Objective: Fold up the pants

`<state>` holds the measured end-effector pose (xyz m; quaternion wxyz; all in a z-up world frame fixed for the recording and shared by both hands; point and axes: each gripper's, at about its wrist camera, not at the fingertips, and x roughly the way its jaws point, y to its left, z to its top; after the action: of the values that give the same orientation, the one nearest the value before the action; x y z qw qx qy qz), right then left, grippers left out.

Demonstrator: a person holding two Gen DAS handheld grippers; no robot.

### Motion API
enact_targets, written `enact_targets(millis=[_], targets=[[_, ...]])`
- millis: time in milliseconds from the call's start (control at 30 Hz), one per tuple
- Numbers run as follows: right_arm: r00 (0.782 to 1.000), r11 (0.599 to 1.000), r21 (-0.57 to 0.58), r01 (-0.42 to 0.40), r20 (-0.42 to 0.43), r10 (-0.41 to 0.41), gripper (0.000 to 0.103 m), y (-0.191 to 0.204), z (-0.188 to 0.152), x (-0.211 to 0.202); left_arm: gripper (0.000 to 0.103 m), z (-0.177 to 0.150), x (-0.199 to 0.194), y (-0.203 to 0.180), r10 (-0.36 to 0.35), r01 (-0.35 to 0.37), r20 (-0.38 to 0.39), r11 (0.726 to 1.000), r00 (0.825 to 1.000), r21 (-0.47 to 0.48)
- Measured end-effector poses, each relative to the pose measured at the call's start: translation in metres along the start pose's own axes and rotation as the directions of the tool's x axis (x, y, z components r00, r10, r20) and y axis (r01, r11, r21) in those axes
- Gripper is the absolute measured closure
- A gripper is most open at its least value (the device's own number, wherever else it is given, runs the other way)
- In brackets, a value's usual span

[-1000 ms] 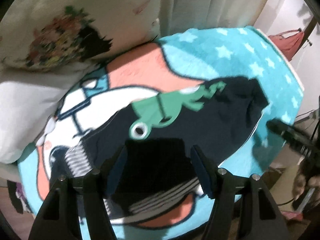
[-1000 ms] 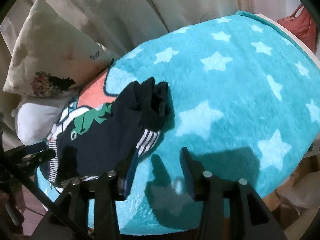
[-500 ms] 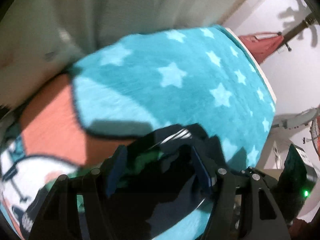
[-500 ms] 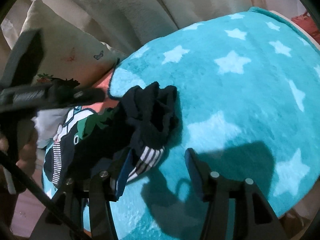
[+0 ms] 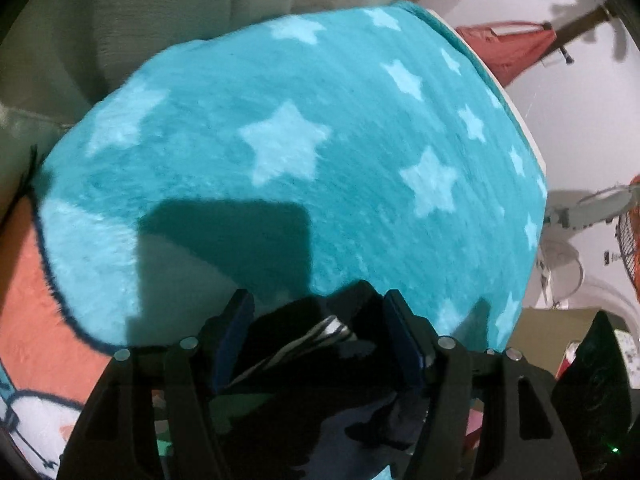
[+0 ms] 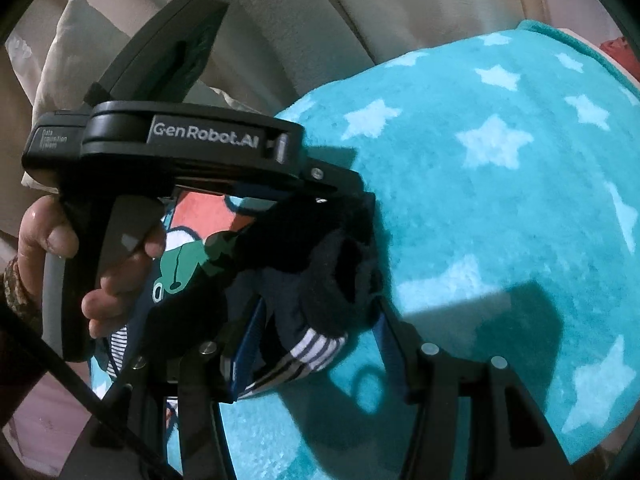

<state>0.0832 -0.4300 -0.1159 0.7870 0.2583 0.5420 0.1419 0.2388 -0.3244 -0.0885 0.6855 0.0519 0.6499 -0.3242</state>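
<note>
Item: pants [image 6: 304,272], dark knit, striped cuffs, bunched on my star blanket [image 6: 500,208]. Soft, light, limp; best pinched at cuff or waistband. My left gripper [image 5: 320,340] and right gripper [image 6: 316,344]: jaws apart, straddling cloth.

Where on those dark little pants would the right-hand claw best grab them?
Probably the striped cuff of the pants, approached low along the star blanket. It lies flat at the bundle's near edge, already between the right gripper fingers, whereas the bunched fabric above looks too bulky.
</note>
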Motion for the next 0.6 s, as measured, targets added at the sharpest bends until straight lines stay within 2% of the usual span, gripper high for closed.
enact_targets(millis=[100,167,200,233,367,500,600], targets=[[1.0,1.0,-0.009,0.003,-0.003,-0.003,0.044,0.002,0.002,0.004,0.033,0.001,0.002,-0.004,-0.005,0.005,-0.011,1.0,1.0,0.013],[1.0,1.0,-0.027,0.01,-0.002,-0.01,0.044,0.004,0.003,0.007,0.06,0.0,0.002,-0.006,0.001,-0.001,-0.021,1.0,1.0,0.025],[1.0,0.999,-0.04,0.017,-0.001,-0.017,0.046,0.006,0.003,0.009,0.085,-0.001,0.003,-0.007,-0.004,0.006,-0.038,0.999,0.999,0.031],[1.0,0.999,-0.048,0.019,0.001,-0.019,0.049,0.007,0.003,0.009,0.085,-0.001,0.003,-0.007,0.002,-0.001,-0.044,1.0,0.999,0.029],[1.0,0.998,-0.066,0.005,-0.013,-0.006,0.081,0.011,0.005,0.012,0.09,-0.007,-0.005,-0.006,0.0,0.0,-0.019,1.0,1.0,0.019],[0.999,0.999,-0.042,-0.025,-0.025,0.024,0.086,0.01,0.011,0.008,0.091,-0.014,-0.019,-0.003,-0.013,0.013,0.025,1.0,1.0,-0.015],[1.0,0.997,-0.073,-0.022,-0.017,0.021,0.087,0.018,0.015,0.001,0.091,-0.021,-0.035,-0.001,-0.031,0.033,0.071,0.999,0.997,-0.033]])
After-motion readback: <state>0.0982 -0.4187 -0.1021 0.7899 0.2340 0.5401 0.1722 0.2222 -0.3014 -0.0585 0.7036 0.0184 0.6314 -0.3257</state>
